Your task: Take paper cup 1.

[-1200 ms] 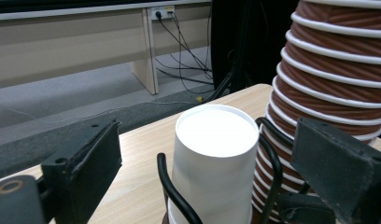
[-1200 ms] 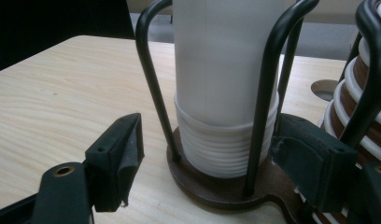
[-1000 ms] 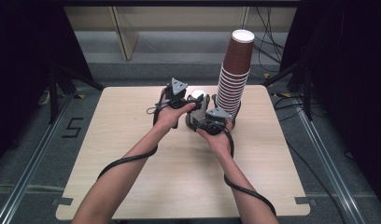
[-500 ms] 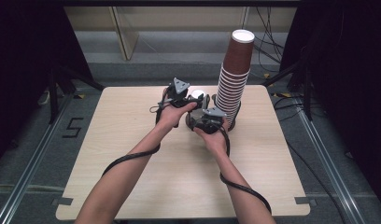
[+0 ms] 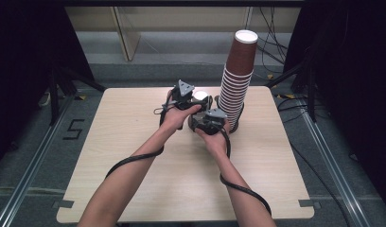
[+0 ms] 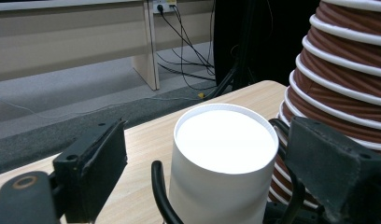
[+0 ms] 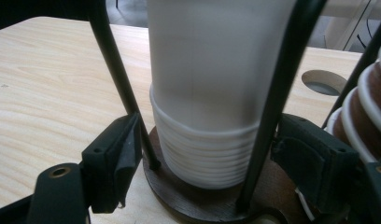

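Observation:
A white stack of upside-down cups (image 6: 223,158) stands in a black wire cup holder (image 7: 268,107) with a round brown base (image 7: 188,198), left of a tall brown cup stack (image 5: 236,80). My left gripper (image 6: 198,154) is open with the top white cup between its jaws; they have just been closing, the right jaw close to the cup, the left one apart. My right gripper (image 7: 207,149) is low at the stack's rims (image 7: 202,154), its pads against the holder's wire rods. In the high view both grippers (image 5: 193,100) (image 5: 206,112) meet at the white cup top (image 5: 199,95).
The brown cup stack (image 6: 347,70) rises right beside the holder, close to my left gripper's right jaw. The wooden table (image 5: 134,142) has a round hole (image 7: 325,81) behind the holder. Cables and dark stands lie on the floor beyond the table.

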